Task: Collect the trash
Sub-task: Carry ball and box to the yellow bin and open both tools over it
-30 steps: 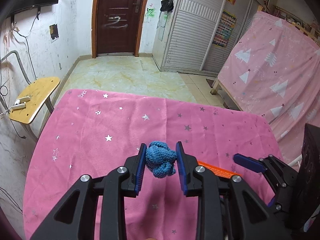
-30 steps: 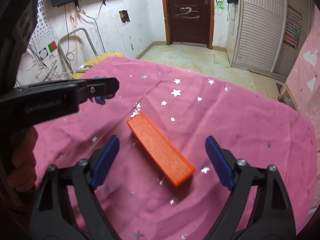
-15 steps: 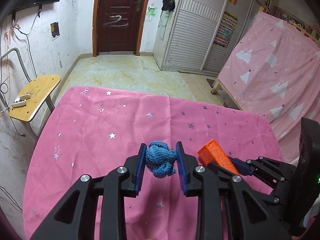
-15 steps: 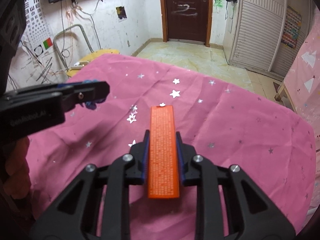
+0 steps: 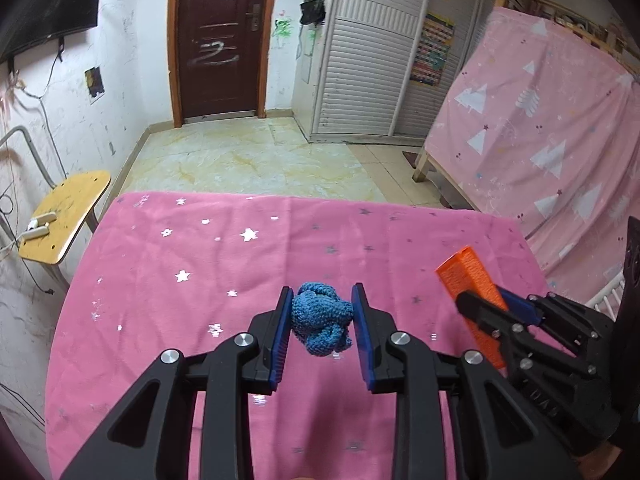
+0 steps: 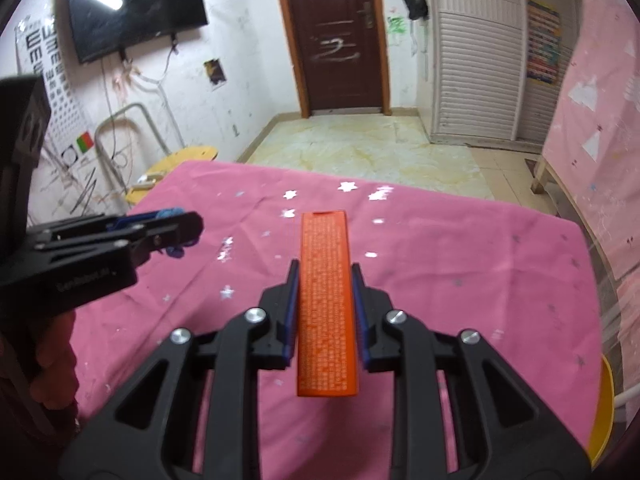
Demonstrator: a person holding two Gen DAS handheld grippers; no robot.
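Evenly lit indoors from overhead, with a ceiling light mirrored as white glare on the wall television (image 6: pixel 136 4). Silver stars glinting on the pink tablecloth (image 5: pixel 200 264). Soft shadows only. Strong fisheye bending and dark vignetting at the corners; slight blur across the right wrist view.

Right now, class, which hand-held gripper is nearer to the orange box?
Right. The right hand-held gripper is clamped on the orange box. The left hand-held gripper is off to its left, gripping the blue knitted ball.
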